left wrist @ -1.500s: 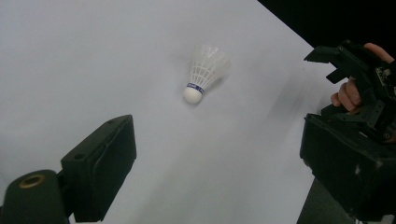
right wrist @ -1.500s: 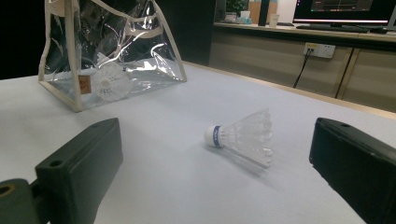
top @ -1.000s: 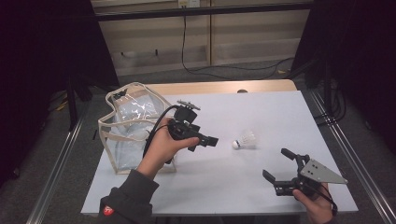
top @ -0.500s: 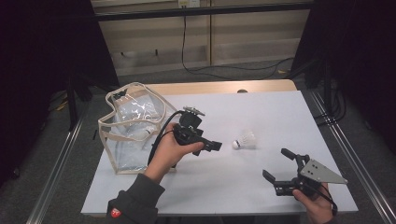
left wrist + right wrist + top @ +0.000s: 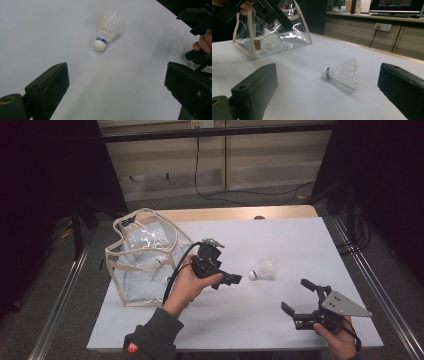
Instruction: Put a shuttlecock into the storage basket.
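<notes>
White tabletop (image 5: 310, 240) spreads across the scene, with a clear plastic bag (image 5: 145, 257) trimmed in cream webbing standing at its left side, mouth up. Inside the bag, seen from the right gripper view, lies another shuttlecock (image 5: 271, 44) against the clear wall.

Right of the bag, near the middle of the table, the left gripper (image 5: 231, 279) hangs just above the surface, pointing right. Its jaws stand wide apart and hold nothing; in the left gripper view they frame bare table, with the loose shuttlecock (image 5: 108, 29) just ahead of them and slightly left of centre. The right gripper (image 5: 299, 306) waits at the near right edge, well apart from the shuttlecock, jaws also spread wide and empty.

That loose shuttlecock (image 5: 262, 269) lies on its side just right of the left gripper, cork end pointing left toward it, skirt flaring right. It looks very light, so a nudge from one jaw would likely roll or skid it across the smooth table. The skirt is thin and springy and would probably crush or splay under a firm squeeze; the rounded cork (image 5: 100, 45) with its blue band is the solid part. My judgement is to close gently across the cork or the narrow neck of the skirt just behind it, both jaws meeting it together.
</notes>
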